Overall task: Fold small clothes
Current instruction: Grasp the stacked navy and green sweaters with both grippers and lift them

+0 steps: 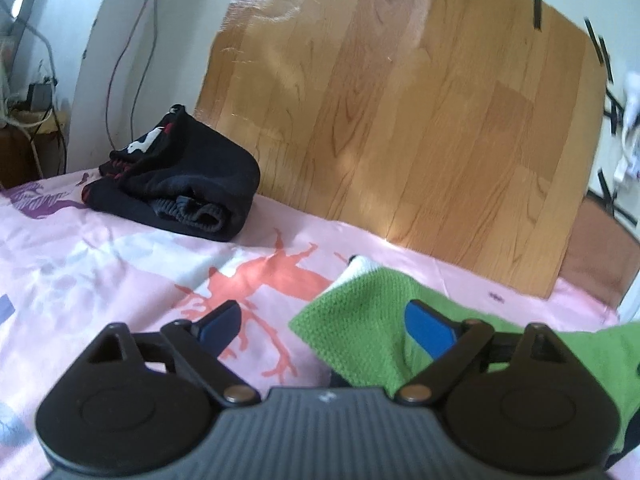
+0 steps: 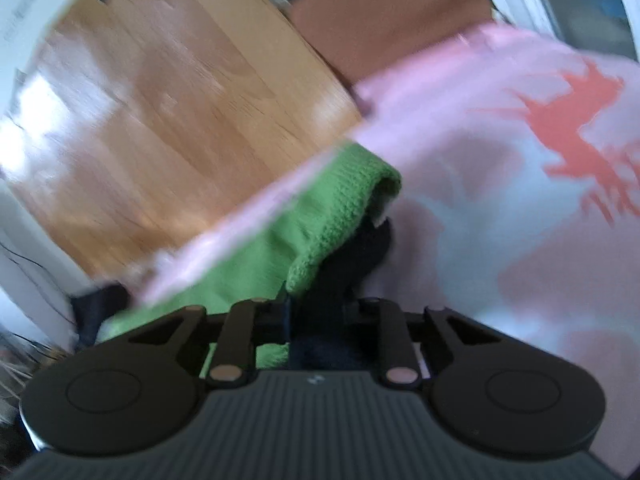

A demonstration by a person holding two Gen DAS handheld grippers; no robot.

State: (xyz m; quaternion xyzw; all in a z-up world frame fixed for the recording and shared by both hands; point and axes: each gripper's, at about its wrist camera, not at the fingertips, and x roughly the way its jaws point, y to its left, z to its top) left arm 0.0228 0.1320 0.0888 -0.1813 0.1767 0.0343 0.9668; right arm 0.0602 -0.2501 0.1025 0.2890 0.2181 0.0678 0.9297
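A green knitted garment (image 1: 360,320) with a white tip lies on the pink patterned sheet (image 1: 100,264). My left gripper (image 1: 324,324) is open, its blue fingers (image 1: 430,330) spread wide; the green cloth's corner sits between them and over the right finger. In the blurred right wrist view my right gripper (image 2: 316,300) is shut on the green garment (image 2: 320,224) and a dark fabric part of it (image 2: 352,264), lifted slightly off the sheet (image 2: 500,208).
A folded black garment (image 1: 180,184) with red and white print lies at the far left of the sheet. A wooden board (image 1: 400,120) stands behind the bed. Cables (image 1: 132,48) hang on the white wall at left.
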